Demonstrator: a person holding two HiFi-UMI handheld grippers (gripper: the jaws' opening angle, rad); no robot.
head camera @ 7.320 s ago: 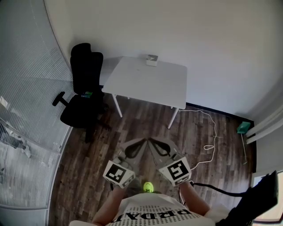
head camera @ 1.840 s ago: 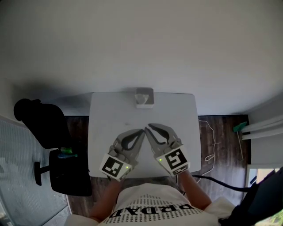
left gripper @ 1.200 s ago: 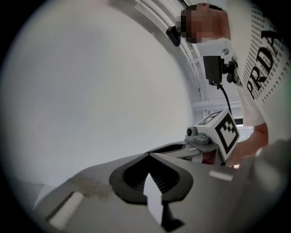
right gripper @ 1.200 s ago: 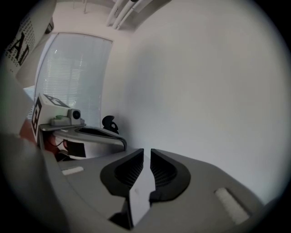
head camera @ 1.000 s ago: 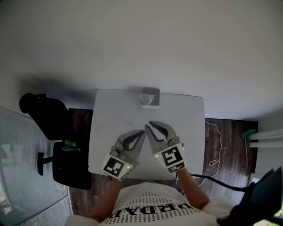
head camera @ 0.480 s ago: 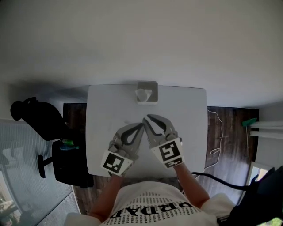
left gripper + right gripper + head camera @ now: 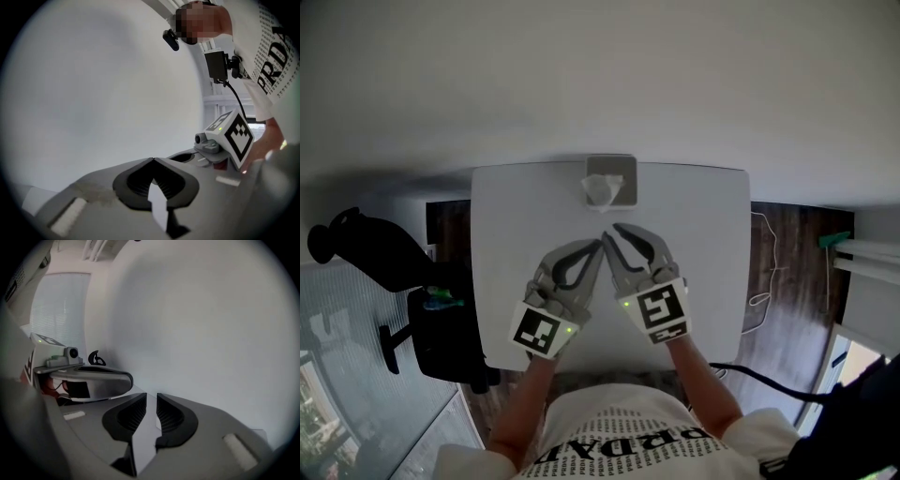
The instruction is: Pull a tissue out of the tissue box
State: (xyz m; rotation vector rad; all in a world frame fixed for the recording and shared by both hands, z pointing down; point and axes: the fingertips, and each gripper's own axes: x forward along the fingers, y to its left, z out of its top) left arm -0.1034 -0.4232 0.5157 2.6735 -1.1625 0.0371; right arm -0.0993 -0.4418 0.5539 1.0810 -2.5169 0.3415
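Holds the left gripper (image 7: pixel 596 246) over the near middle of the table (image 7: pixel 703 244), tips pressed together on nothing, likely parked as the spare. Finds the tissue box (image 7: pixel 612 172) at the far edge, centre, a tissue (image 7: pixel 600 190) poking up, well apart from both claws. Just right, opens the jaws of the right gripper (image 7: pixel 612 234), narrow gap empty, probably readying a pinch.

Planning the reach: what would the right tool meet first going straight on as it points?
Probably the tissue box, across bare table. The right tool, jaws opening and empty, tilts down, so tabletop might come first.
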